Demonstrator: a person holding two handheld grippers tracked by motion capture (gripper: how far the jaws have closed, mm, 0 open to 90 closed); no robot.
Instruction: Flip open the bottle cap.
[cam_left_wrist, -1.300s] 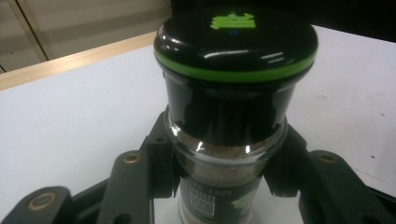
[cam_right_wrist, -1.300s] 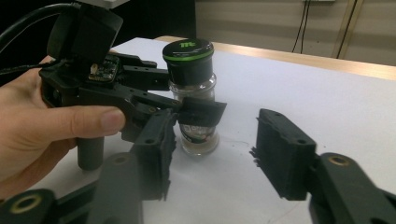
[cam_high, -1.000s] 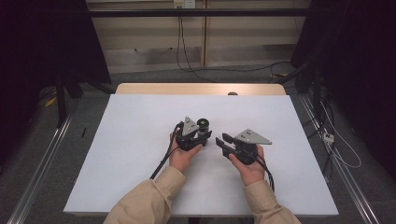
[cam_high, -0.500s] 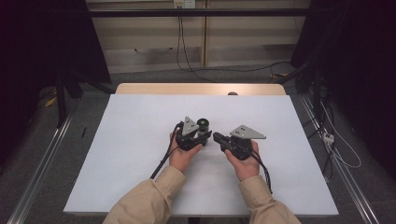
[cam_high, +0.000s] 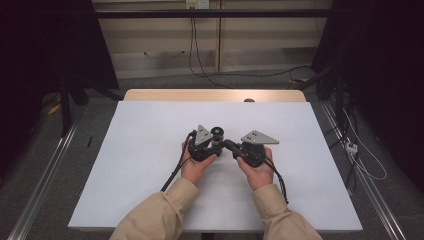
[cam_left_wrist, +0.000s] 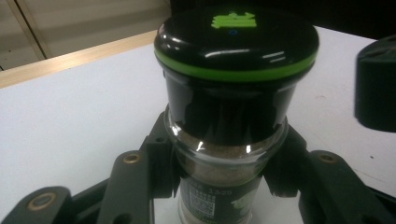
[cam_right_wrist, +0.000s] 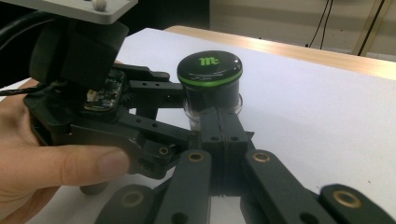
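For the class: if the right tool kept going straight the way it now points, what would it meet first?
Most likely the spice jar held in the left tool: the right tool, shut with nothing between its tips, points at it from close by.

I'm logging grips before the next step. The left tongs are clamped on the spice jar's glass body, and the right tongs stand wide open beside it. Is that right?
Not quite. The left tongs do clamp the spice jar on its glass body, but the right tongs are not wide open: their jaws are shut together with nothing between them, tips up against the jar. The right gripper view shows it.
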